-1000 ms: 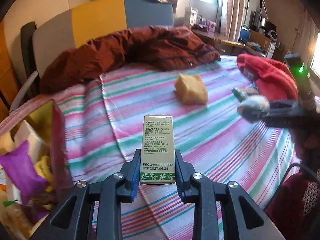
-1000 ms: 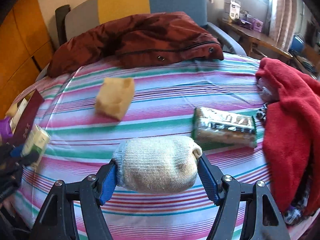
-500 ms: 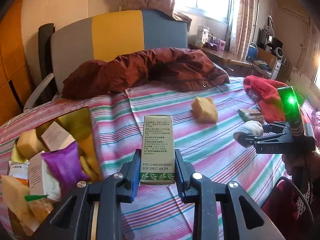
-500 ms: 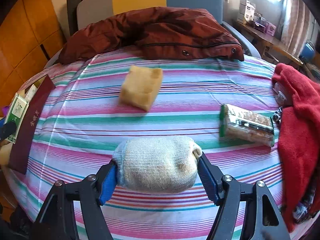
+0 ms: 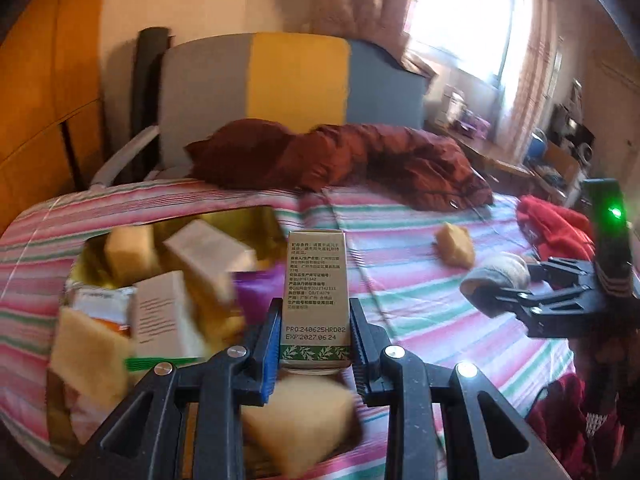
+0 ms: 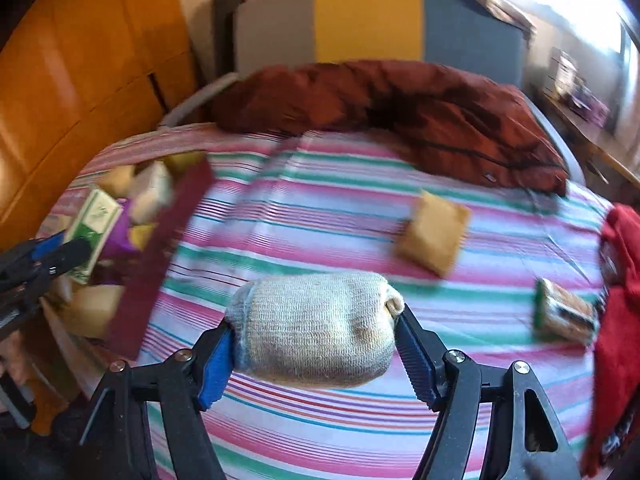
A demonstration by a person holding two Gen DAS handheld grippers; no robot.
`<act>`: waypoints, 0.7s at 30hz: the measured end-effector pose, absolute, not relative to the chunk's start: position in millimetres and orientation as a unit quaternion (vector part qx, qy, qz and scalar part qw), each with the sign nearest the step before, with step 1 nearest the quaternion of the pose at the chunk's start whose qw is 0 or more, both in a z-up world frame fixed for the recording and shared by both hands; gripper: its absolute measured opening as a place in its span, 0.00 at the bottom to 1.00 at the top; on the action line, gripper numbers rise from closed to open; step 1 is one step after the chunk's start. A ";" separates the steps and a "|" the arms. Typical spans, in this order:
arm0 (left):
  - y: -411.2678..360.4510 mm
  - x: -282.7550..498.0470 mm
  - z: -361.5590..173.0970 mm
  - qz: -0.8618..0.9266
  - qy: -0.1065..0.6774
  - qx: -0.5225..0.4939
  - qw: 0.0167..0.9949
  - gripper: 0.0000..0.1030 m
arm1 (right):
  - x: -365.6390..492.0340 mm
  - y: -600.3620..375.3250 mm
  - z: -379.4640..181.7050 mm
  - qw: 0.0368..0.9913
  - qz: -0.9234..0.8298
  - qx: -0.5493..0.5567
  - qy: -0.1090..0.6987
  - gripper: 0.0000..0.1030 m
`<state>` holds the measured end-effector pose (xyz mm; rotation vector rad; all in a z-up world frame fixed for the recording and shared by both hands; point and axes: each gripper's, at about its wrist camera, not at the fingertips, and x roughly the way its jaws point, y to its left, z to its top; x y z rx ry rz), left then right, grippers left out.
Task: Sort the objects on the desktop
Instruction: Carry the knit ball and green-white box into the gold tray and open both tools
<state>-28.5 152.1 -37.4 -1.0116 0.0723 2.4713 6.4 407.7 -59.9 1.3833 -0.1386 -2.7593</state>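
1. Left claw grips the green carton, lower centre, over the crowded box; release only above a gap.
2. Right claw clamps the rolled sock, bottom centre; follow afterwards.

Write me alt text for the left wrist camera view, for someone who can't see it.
The left claw grips an upright green-and-beige carton above a gold-lined box piled with sponges and packets, on a striped bedspread. At right, the right claw holds a rolled sock; a yellow sponge lies beyond.
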 end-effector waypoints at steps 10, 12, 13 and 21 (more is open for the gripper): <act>82.4 -64.4 -45.4 0.912 -0.018 -0.379 0.155 0.29 | -33.9 326.5 -25.8 0.112 -0.902 0.412 -0.065 0.71; 76.2 -71.3 -45.3 0.914 -0.018 -0.378 0.146 0.29 | -43.4 315.5 -23.3 0.120 -0.902 0.408 -0.072 0.71; 73.5 -73.7 -44.9 0.915 -0.019 -0.376 0.142 0.29 | -49.7 308.6 -22.3 0.126 -0.902 0.406 -0.076 0.71; 62.8 -77.8 -41.3 0.923 -0.016 -0.365 0.123 0.29 | -87.3 270.0 -22.3 0.142 -0.899 0.401 -0.107 0.71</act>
